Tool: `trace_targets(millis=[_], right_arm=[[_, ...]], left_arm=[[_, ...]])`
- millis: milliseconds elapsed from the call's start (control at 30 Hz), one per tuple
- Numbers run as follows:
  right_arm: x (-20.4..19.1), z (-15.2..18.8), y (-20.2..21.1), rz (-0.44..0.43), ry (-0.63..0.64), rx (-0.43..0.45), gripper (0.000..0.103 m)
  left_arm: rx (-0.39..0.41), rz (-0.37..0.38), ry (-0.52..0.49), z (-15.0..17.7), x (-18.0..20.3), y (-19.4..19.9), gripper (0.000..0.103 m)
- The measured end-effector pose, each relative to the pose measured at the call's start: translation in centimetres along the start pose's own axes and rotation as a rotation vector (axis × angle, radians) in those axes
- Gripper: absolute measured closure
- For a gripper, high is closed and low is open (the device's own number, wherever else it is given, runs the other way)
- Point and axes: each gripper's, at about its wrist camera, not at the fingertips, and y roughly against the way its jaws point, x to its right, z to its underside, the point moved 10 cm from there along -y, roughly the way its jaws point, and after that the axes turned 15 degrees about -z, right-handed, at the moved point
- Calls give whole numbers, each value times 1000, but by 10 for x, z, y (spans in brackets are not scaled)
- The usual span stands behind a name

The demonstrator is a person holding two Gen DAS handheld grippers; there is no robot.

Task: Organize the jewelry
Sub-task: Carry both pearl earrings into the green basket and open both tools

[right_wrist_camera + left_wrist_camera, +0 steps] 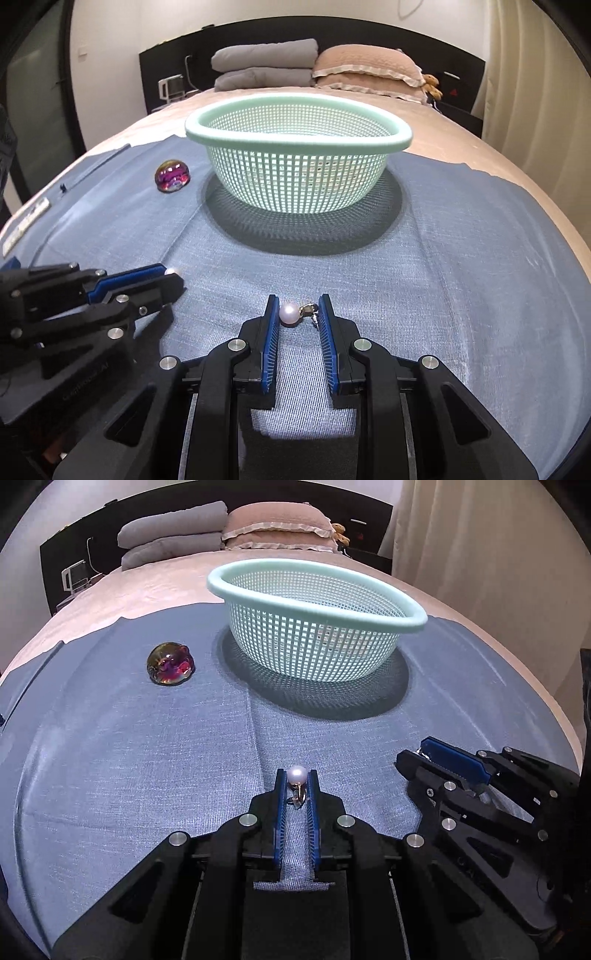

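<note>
Left tongs (297,788): narrowed onto a pearl earring (297,775), the pearl pinched at the very tips and its metal clasp hanging between the pads; held this far forward, I judge, so it can drop freely on release.
Right tongs (297,310): a second pearl earring (289,314) sits between the pads, pearl against the left pad and metal fitting toward the right one; whether it is truly gripped or only bracketed I cannot tell.
Blue cloth (443,258): spread over the bed beneath both tongs, probably to keep small pieces visible and stop them rolling.
Iridescent glass piece (170,663): alone on the cloth, left of the basket, not yet collected.
Mint mesh basket (295,129): upright, beyond both tongs, centred ahead; likely the destination.
Pillows (365,64): stacked at the headboard, far behind.
</note>
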Motion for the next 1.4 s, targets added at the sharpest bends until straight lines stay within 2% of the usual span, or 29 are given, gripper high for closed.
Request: trace_targets(millis=[167,300,500,700,867,967,1167,1400], right_arm=[[2,-25,27,16,21,50,83],[2,-66,53,28,69,106,83],[4,-133,89,29,113,210,83],[13,-183,100,25,106,267,83],[27,-199,79,22,87,252,83],[38,-200,55,18,72,224,82],[61,-194,-3,-2,36,148,82],[70,-174,-45,-29,20,88,82]], left_arm=[[28,-9,28,-30,-15,20,92],[64,-29,12,-66,-28,35,92],[159,-41,-18,-133,-33,76,92],[229,-47,-47,-184,-26,93,92],[207,-49,-71,-206,-16,65,92],[157,-21,-57,-210,-12,33,92],[45,19,-88,-194,8,-37,92],[-36,23,-104,-173,6,-87,92]])
